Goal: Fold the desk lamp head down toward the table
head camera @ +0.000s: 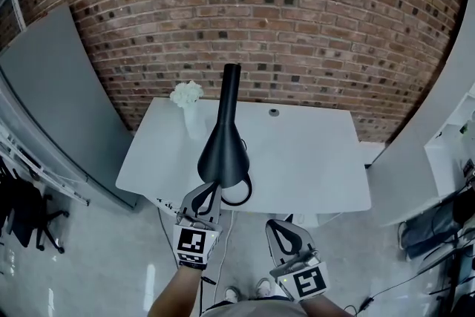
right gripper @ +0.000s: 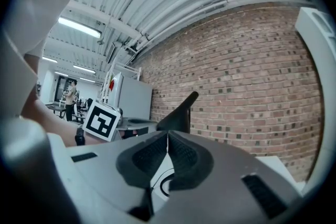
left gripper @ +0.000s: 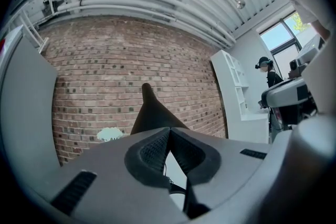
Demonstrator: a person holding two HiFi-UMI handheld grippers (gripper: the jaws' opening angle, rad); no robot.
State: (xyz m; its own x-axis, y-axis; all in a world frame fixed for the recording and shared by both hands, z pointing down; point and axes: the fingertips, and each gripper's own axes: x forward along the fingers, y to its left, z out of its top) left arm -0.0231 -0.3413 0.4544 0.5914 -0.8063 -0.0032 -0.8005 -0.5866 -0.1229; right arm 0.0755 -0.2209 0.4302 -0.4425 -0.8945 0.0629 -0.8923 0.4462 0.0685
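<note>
My left gripper [head camera: 208, 194] and right gripper [head camera: 280, 228] both have their jaws pressed together, empty. The lamp head [head camera: 223, 148] looks light and smooth on a stiff hinge, so I'd press on its wide end.

No letters, numbers or brand names can be read anywhere in these views. The only printed signs are black-and-white coded squares. One stands on the left gripper's [head camera: 210, 191] marker cube [head camera: 191, 242], behind its fingers [head camera: 200, 201] toward the wrist. Another stands on the right gripper's [head camera: 278, 228] own cube [head camera: 309, 283], likewise behind its fingers. In the right gripper view, the left one's square pattern [right gripper: 101, 120] shows to the left of the fingers [right gripper: 151, 157].
</note>
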